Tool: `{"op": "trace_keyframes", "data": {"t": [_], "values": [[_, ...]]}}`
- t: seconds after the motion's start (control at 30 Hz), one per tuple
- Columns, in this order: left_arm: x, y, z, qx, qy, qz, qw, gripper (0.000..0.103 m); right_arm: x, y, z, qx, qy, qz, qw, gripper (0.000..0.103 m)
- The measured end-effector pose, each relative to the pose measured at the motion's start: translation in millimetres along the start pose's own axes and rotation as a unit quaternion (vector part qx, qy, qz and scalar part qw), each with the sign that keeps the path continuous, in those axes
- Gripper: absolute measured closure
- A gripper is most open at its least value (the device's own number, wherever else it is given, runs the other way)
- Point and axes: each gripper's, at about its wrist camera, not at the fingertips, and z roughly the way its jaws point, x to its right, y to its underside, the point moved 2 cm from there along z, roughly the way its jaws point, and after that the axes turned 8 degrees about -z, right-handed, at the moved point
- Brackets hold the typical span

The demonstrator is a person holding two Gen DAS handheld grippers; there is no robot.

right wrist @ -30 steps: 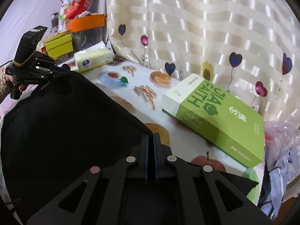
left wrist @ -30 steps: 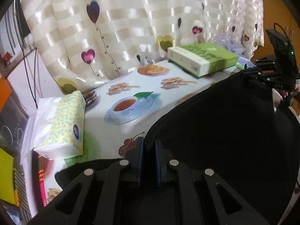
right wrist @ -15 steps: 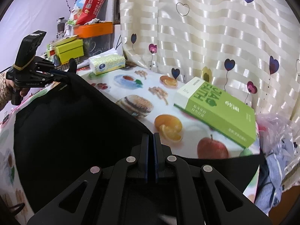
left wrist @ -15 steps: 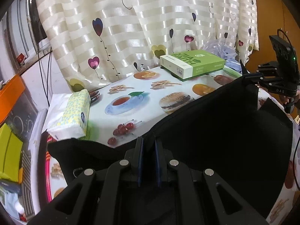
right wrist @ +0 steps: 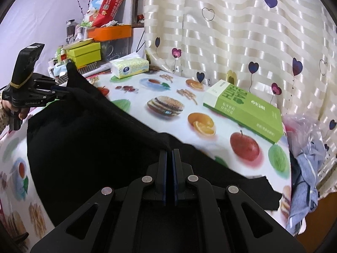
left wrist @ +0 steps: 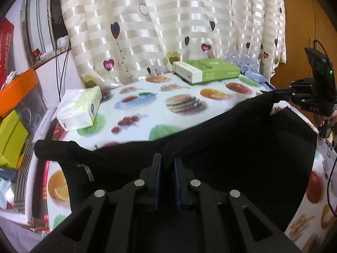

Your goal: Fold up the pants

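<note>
The pants are matt black cloth. The tablecloth looks smooth and slightly glossy, printed with food. The curtain is satiny, shiny-striped fabric. The green box is smooth cardboard.

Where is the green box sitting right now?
The green box lies flat at the table's far edge against the heart-print curtain, right of centre in the right wrist view, beyond the printed apple, clear of the black pants.

Table: pants, box, tissues.
</note>
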Motion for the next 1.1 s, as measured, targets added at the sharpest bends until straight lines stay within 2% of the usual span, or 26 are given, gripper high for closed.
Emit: {"op": "trace_keyframes", "data": {"t": [0.5, 1.1], "values": [[15.9, 46.1, -12.8, -0.009, 0.012, -0.029, 0.9995, 0.090, -30.7, 32.0, -18.1, -0.009, 0.013, 0.002, 1.000, 0.098], [35.9, 90.0, -40.8, -0.015, 0.008, -0.020, 0.9997, 0.090, -65.8, 67.2, -43.6, -0.021, 0.018, -0.009, 1.000, 0.098]]}}
